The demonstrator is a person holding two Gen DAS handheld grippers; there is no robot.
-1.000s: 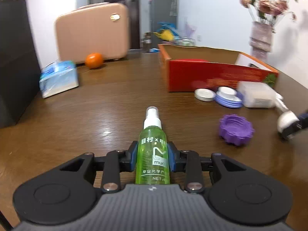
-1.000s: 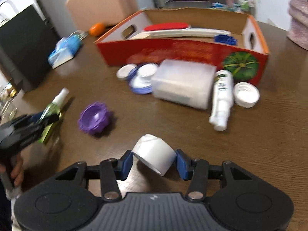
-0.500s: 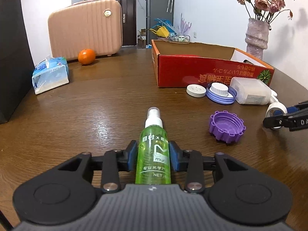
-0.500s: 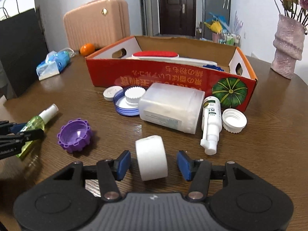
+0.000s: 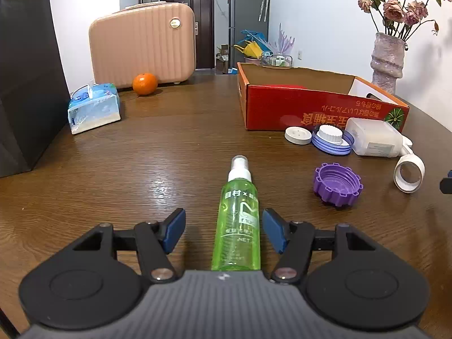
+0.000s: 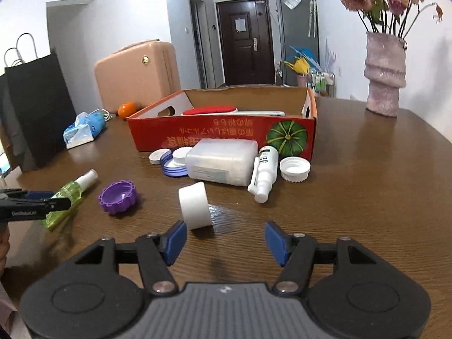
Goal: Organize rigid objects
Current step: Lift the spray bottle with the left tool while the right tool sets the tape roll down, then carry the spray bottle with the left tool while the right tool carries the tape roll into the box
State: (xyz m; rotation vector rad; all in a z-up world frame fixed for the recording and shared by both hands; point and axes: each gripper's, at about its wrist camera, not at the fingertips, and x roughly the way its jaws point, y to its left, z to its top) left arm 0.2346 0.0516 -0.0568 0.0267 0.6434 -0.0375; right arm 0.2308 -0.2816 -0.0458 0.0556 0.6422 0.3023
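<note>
Green spray bottle [image 5: 238, 220]: lies flat on the wooden table [image 5: 169, 152], nozzle pointing toward the red cardboard box [image 5: 310, 107], well short of it.
Left gripper [image 5: 223, 233]: fingers spread wide, one on each side of the green spray bottle, neither blue pad touching it.
White cap [image 6: 195, 204]: on its side on the table, nearer than the box, just ahead of the right gripper's left finger.
Right gripper [image 6: 225, 238]: fingers spread apart, holding nothing; the white cap sits beyond its left pad.
Purple cap [image 6: 118, 196]: open side up, in front of the box, between the spray bottle and the white cap.
Cluster against the box front: small white lid [image 6: 158, 156], blue lid [image 6: 172, 166], translucent container [image 6: 221, 163], white spray bottle [image 6: 262, 172], ribbed white cap [image 6: 294, 168].
Inside the box: a red-and-white brush [image 6: 226, 110].
Left of the box: tissue pack [image 5: 93, 107], orange [image 5: 145, 84], pink suitcase [image 5: 141, 42].
Right of the box: vase [image 6: 385, 76] with flowers.
</note>
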